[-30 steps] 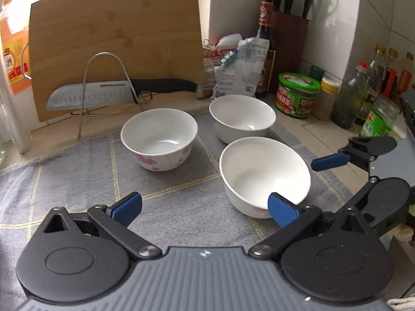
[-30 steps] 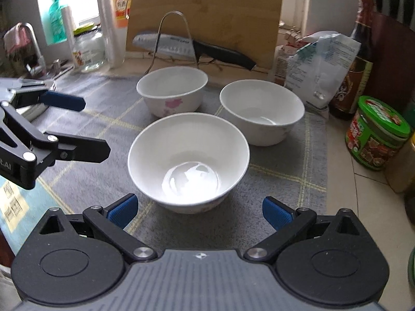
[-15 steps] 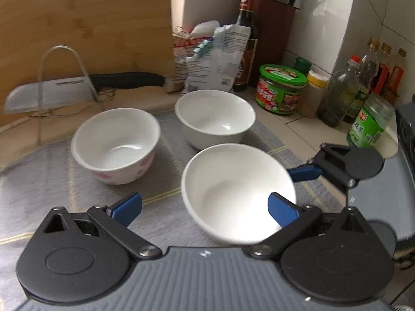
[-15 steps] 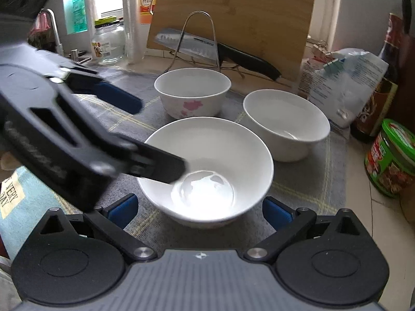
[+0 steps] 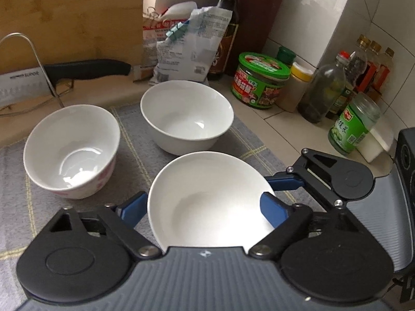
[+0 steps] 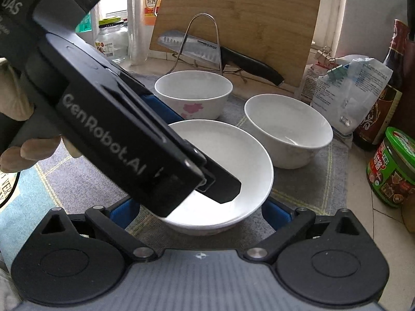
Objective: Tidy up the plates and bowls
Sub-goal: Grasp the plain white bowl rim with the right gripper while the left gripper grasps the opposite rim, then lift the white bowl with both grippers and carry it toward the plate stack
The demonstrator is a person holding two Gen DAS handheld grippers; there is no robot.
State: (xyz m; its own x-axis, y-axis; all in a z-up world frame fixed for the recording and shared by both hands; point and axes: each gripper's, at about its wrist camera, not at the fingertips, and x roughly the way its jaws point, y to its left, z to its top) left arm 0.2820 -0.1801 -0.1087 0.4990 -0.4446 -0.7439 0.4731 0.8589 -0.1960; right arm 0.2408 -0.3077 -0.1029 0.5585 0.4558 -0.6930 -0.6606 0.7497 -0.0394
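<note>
Three white bowls stand on a grey mat [image 5: 135, 155]. The near plain bowl [image 5: 207, 199] [image 6: 246, 160] lies between the blue pads of my left gripper [image 5: 202, 208]. Its jaws are closing, and both pads sit against the bowl's sides. From the right wrist, one left finger [image 6: 223, 186] reaches over the bowl's inside. My right gripper [image 6: 199, 212] is open and straddles the same bowl's near side without touching it. A flowered bowl [image 5: 70, 153] [image 6: 193, 93] and a second plain bowl [image 5: 186, 114] [image 6: 288, 132] stand behind.
A knife [image 5: 85, 68] rests on a wire rack in front of a wooden board [image 6: 246, 13]. Clipped bags [image 5: 186, 39], a dark sauce bottle [image 5: 228, 26], a green-lidded jar [image 5: 262, 83] and several bottles crowd the back right. A hand [image 6: 15, 155] holds the left gripper.
My left gripper has moved to the right over the near bowl, and its jaws have narrowed from wide open onto the bowl's sides. It now blocks much of the right wrist view.
</note>
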